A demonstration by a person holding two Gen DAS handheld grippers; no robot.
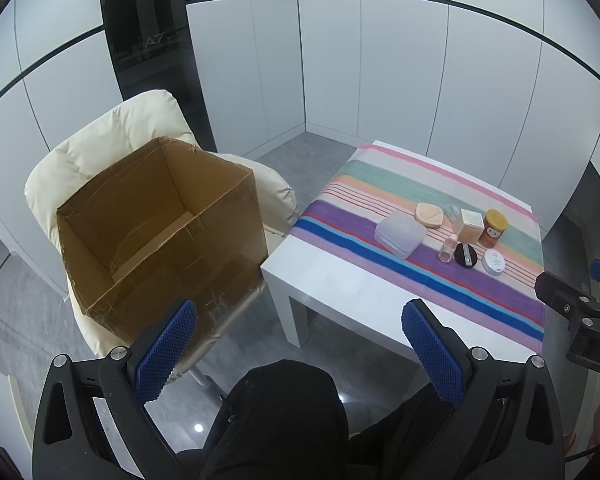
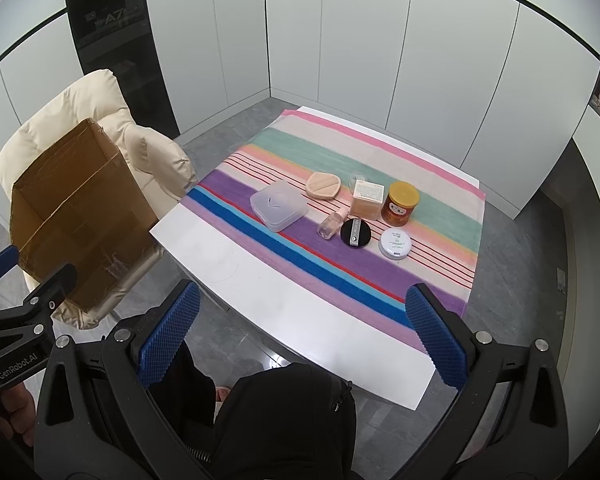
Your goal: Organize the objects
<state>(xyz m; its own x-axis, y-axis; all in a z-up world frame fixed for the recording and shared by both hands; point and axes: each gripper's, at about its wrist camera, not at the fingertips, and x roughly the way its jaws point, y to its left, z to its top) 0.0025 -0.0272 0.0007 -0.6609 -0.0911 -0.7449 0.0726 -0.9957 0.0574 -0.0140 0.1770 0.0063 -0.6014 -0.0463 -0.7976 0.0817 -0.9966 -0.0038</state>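
Your right gripper [image 2: 300,332] wide open, empty — translucent case [image 2: 279,206] up-centre of frame, nearer it; left gripper [image 1: 300,344] likewise empty, facing cardboard box [image 1: 160,224].

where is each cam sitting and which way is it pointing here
Left wrist: on the left gripper, jaws open, facing forward and down at the cardboard box on the chair and the table's left corner; dark-clothed legs below.
Right wrist: on the right gripper, jaws open, facing the striped cloth and the items on it; legs below.
Shared: box, table, each other's gripper at the frame edge.
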